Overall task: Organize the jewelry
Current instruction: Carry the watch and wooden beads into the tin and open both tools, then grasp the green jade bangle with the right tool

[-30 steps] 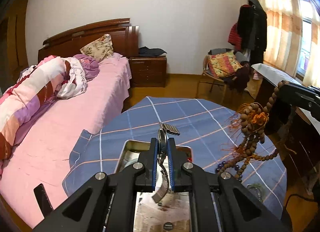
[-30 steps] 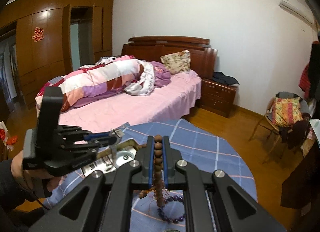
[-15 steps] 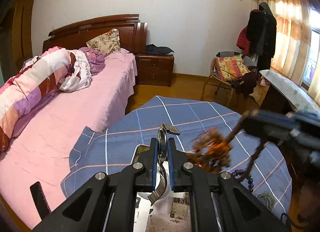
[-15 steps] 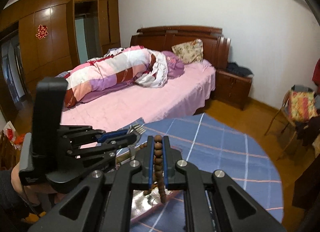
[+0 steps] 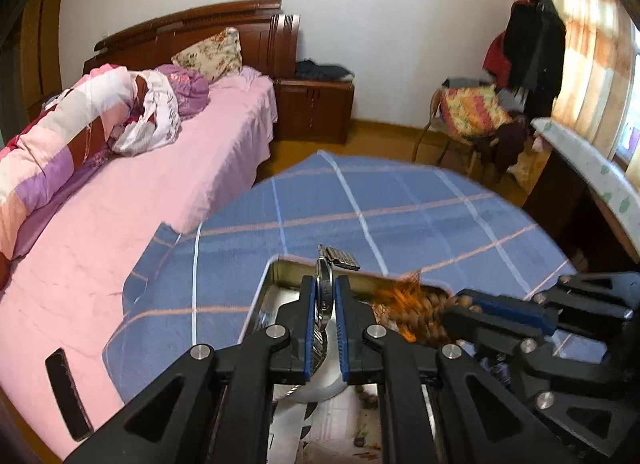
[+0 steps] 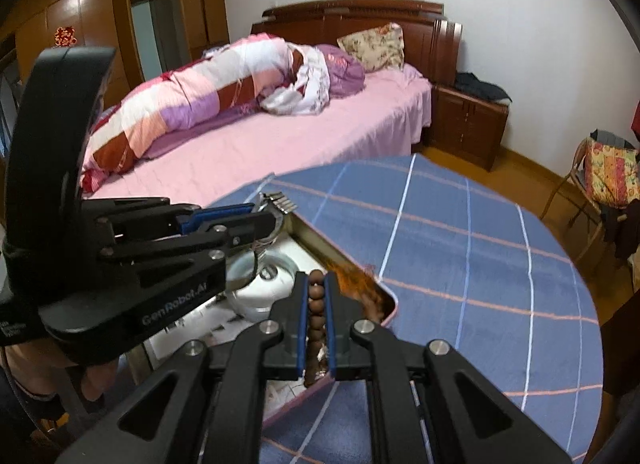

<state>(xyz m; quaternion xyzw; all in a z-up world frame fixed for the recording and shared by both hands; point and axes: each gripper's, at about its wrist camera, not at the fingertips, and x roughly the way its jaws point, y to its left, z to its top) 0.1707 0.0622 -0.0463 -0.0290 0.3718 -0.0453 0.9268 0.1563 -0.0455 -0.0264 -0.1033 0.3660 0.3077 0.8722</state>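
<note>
Over the metal tin on the blue checked counter, left wrist view: left gripper clamps a metal watch. Right wrist view: right gripper pinches a wooden bead strand, its orange tassel inside the tin.

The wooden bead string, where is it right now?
The wooden bead string is pinched in the right gripper, hanging over the metal tin beside the watch.
</note>
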